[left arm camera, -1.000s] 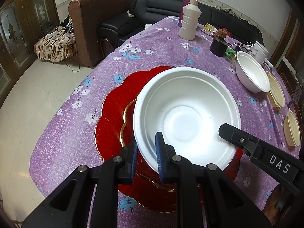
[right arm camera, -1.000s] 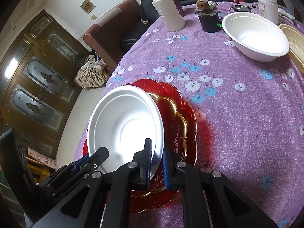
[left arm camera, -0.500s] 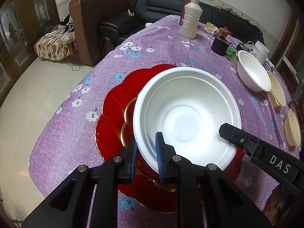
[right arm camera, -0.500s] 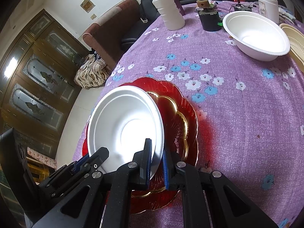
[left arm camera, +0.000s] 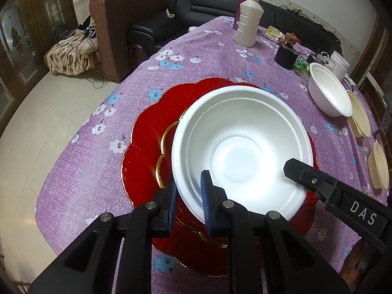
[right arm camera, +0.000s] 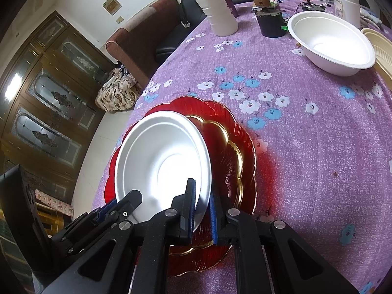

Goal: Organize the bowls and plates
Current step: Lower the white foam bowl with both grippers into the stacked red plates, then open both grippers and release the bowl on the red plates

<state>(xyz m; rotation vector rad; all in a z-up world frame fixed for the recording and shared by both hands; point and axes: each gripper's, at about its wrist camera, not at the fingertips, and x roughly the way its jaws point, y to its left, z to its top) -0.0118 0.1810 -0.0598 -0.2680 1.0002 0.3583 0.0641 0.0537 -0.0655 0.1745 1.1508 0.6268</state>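
The white bowl (left arm camera: 241, 147) hides most of the red plate's (left arm camera: 147, 147) middle, so whether the 2 touch is unclear. Beyond the bowl, the cream dishes (left arm camera: 378, 164) run off the edge, and the clutter (left arm camera: 289, 39) near the dark cup is too small to identify.

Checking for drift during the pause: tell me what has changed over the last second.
Nothing visibly changed. The left gripper and the right gripper stay clamped on the near rim of the white foam bowl, which hangs tilted over the red plate. The second white bowl, the white bottle and the cream dishes sit where they were on the purple tablecloth.
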